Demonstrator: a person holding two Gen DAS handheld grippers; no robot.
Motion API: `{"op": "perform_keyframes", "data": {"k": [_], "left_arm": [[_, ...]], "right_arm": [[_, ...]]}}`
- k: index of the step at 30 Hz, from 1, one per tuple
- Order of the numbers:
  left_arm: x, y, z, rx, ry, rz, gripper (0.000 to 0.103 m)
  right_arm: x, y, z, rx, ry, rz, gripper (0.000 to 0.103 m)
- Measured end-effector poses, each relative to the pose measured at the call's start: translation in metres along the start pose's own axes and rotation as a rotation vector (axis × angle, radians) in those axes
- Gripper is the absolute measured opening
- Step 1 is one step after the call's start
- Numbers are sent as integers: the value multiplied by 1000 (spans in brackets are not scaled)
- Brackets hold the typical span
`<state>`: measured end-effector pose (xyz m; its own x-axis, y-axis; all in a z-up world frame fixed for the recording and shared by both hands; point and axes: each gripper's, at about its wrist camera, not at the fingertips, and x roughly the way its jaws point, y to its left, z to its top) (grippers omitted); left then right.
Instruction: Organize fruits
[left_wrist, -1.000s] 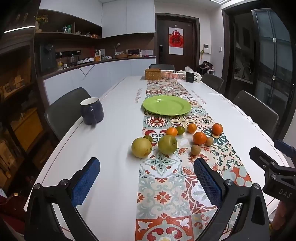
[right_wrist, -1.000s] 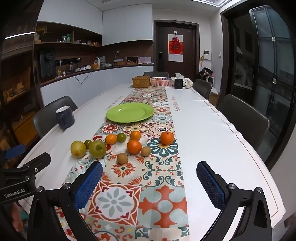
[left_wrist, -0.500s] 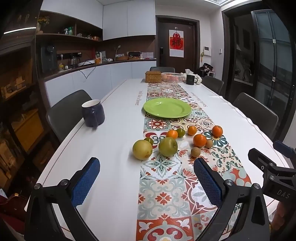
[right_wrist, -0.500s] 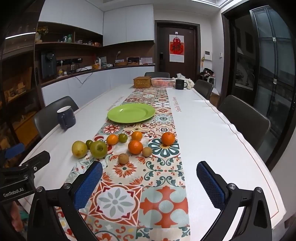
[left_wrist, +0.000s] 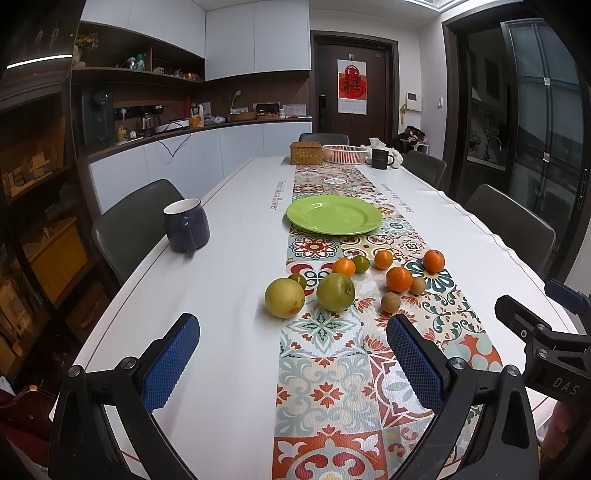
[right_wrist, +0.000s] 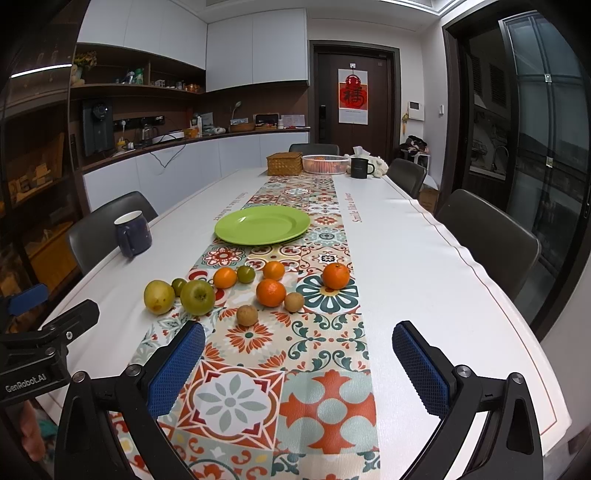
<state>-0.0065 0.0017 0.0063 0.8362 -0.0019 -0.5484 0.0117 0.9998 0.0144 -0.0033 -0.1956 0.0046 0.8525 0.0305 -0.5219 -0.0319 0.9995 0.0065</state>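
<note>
Two empty, wide-spread grippers, left gripper (left_wrist: 291, 360) and right gripper (right_wrist: 299, 363), above bare runner (right_wrist: 258, 398) short of the fruit (right_wrist: 270, 292).

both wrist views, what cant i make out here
- Pink basket contents: too far and small in both views.
- Small green fruit: in the left wrist view, partly hidden behind the yellow fruit.
- Right tool: in the left wrist view, cut off by the frame edge.
- Writing on the tablecloth: too small to read surely.

Both wrist views face fruits (left_wrist: 343, 280) lengthwise, sharing table (right_wrist: 424, 266).
</note>
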Motion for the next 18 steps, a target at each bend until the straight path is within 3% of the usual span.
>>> {"op": "perform_keyframes", "data": {"k": [18], "left_arm": [[-2, 0, 1, -1, -3, -3, 103]], "right_arm": [[-1, 1, 0, 1, 2, 0, 102]]}}
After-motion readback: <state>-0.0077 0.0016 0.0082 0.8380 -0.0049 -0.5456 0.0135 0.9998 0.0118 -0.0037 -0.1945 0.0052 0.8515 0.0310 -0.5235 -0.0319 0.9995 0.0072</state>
